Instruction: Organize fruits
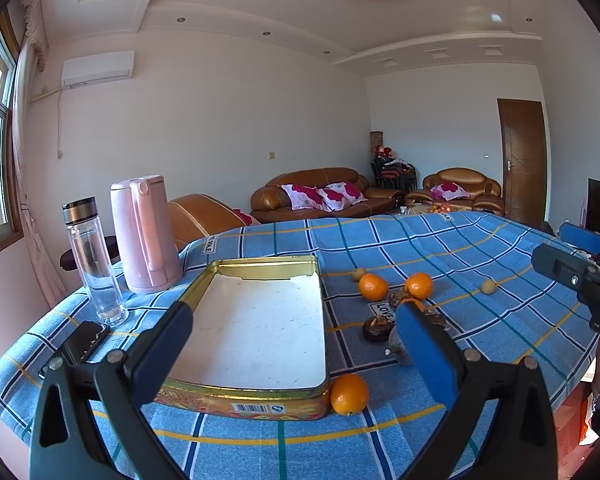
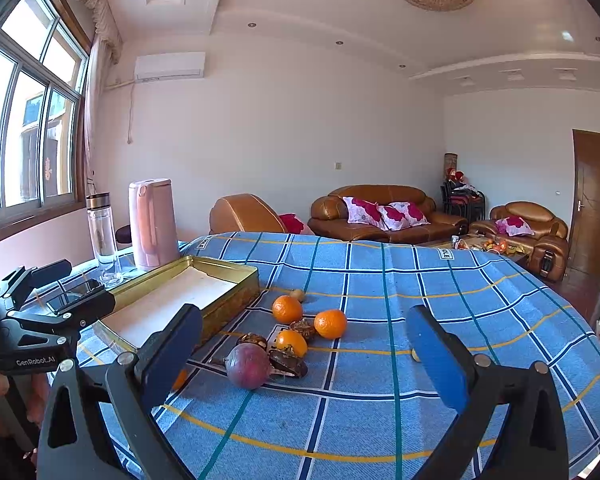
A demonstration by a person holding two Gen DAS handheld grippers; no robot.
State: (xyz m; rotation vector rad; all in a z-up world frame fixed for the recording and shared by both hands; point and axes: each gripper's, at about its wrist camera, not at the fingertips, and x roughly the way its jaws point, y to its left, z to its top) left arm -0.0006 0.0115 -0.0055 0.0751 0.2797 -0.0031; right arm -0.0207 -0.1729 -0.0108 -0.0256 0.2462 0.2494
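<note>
Only the right wrist view shows the purple fruit [image 2: 247, 365]; both grippers [image 1: 296, 344] [image 2: 304, 352] gape, holding nothing.

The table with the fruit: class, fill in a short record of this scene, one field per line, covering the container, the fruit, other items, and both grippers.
surface: table under a blue checked cloth
container: gold tin, open, nothing inside
oranges: one against the tin's near corner; three loose in the cluster, e.g.
purple fruit, nearest the right gripper
dark brown fruits: several among the oranges, e.g.
other items: pink kettle, clear bottle, phone
left gripper: open, holding nothing
right gripper: open, holding nothing
</note>
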